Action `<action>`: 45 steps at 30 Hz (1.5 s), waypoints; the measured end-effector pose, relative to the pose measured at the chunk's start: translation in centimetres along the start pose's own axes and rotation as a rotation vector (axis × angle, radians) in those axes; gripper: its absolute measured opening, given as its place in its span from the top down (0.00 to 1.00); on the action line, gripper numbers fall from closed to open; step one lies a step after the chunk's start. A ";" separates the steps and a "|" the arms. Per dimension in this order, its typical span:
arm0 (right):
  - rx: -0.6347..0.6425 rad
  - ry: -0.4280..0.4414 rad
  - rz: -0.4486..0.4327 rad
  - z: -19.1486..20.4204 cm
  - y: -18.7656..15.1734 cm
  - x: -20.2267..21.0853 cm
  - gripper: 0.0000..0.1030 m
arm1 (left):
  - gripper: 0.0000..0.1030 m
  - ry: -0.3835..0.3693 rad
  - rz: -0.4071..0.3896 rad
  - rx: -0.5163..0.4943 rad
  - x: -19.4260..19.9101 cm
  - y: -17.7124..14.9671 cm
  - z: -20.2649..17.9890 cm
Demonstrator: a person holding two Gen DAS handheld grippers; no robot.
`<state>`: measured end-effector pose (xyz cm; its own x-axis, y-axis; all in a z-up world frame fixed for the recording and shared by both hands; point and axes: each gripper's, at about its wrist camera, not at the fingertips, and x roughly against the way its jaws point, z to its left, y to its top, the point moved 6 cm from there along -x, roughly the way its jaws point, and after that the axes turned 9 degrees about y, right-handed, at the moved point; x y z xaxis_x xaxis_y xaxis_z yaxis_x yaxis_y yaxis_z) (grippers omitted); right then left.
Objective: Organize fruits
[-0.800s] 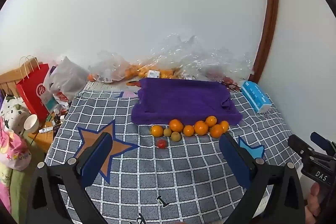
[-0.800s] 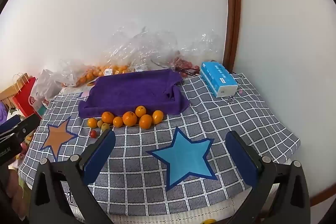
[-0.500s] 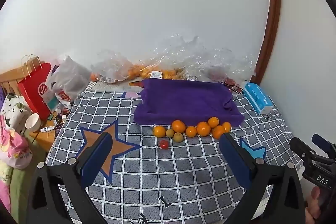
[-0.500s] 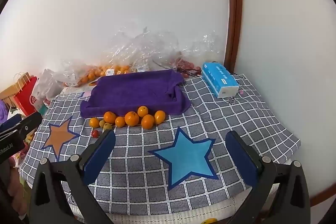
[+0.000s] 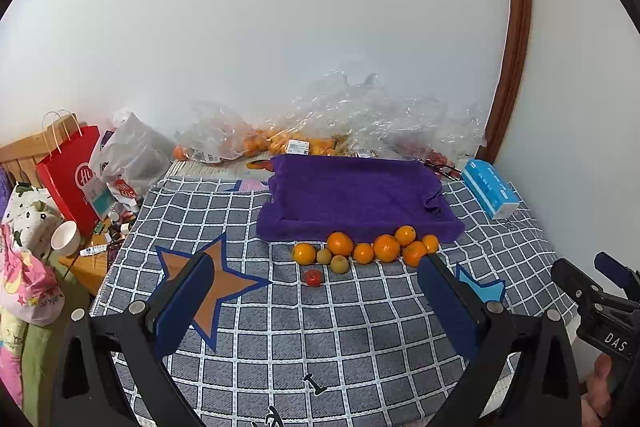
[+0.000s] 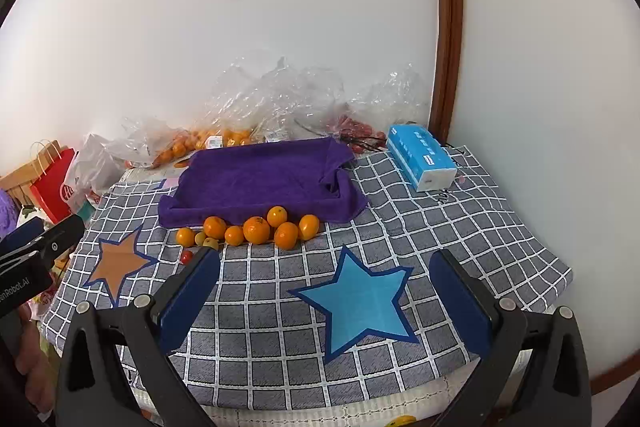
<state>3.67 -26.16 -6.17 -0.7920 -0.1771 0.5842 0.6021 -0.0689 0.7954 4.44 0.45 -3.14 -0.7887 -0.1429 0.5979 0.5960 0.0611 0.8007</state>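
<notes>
Several oranges [image 5: 386, 247] [image 6: 256, 229] lie in a row on the checked tablecloth, against the front edge of a purple towel [image 5: 352, 199] [image 6: 260, 179]. Two small greenish fruits [image 5: 339, 263] and a small red tomato [image 5: 313, 277] [image 6: 185, 257] lie at the row's left end. My left gripper [image 5: 316, 301] is open and empty, above the cloth well short of the fruit. My right gripper [image 6: 326, 293] is open and empty over the blue star [image 6: 360, 301].
Clear plastic bags with more oranges [image 5: 288, 143] [image 6: 208, 141] sit against the back wall. A blue tissue pack [image 5: 490, 193] [image 6: 422, 163] lies at the right. A red paper bag [image 5: 72, 179], a bowl [image 5: 64, 237] and clutter stand left of the table.
Both grippers have drawn back and up a little, so the fruit and towel look slightly smaller and further away. Nothing on the table has moved.
</notes>
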 end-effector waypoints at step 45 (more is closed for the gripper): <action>0.010 0.008 -0.023 0.5 0.1 0.7 0.00 | 0.01 0.005 0.008 -0.006 -0.3 -0.3 -0.2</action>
<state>3.10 -25.82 -5.61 -0.8049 -0.1836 0.5643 0.5826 -0.0637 0.8103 4.50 0.30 -3.54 -0.7834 -0.1473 0.6038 0.6028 0.0560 0.7959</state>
